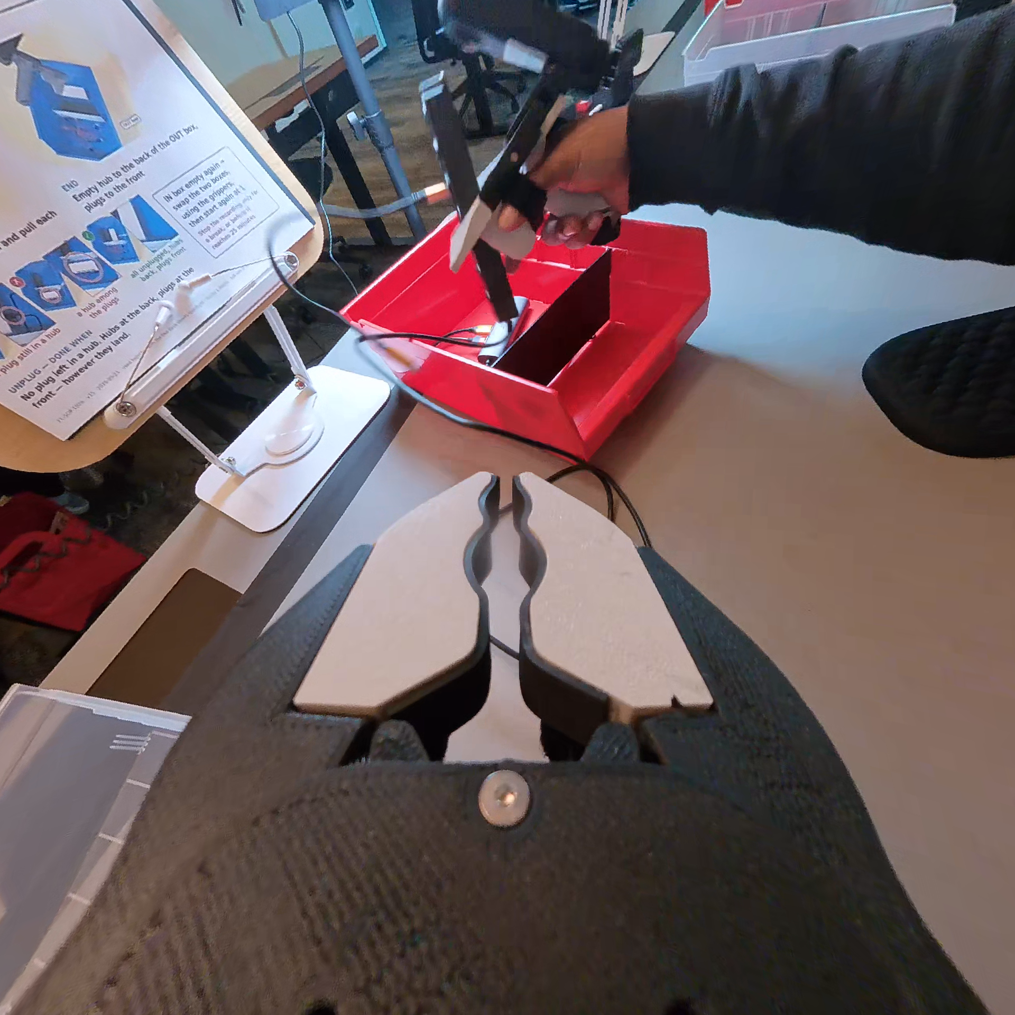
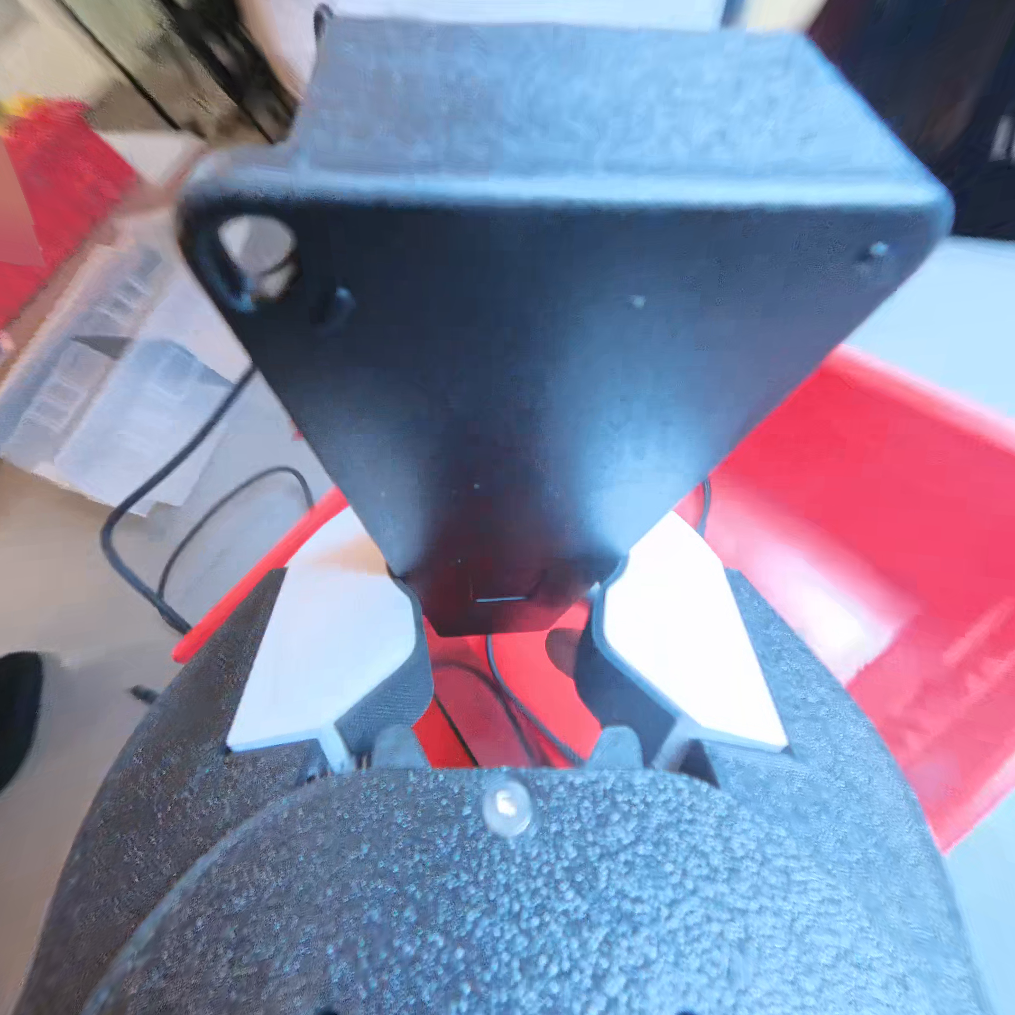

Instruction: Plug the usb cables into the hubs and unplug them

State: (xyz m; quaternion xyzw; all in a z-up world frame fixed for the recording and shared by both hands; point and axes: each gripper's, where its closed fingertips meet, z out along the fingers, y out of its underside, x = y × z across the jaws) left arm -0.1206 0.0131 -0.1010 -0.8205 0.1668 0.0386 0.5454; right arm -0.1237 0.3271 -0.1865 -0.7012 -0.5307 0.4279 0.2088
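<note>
Left tongs were closed on the thin black cable, low over the tabletop. From there the cable ran toward 12 o'clock, over the front wall of the red bin, to the silver hub lying inside against the black divider. Right tongs, held by a hand, reached down onto the hub. In the right wrist view a blurred black plate filled the gap between the spread fingers, so I could not tell whether they gripped anything. Risks, as judged:

- The grip was on the cord, not the plug, so a pull could strain the cord or slip along it.
- If the hub was not pinned, it could drag up the bin wall.
- The slack loop near 1 o'clock could snag the bin corner.
- The plate hid the hub from the right camera.
</note>
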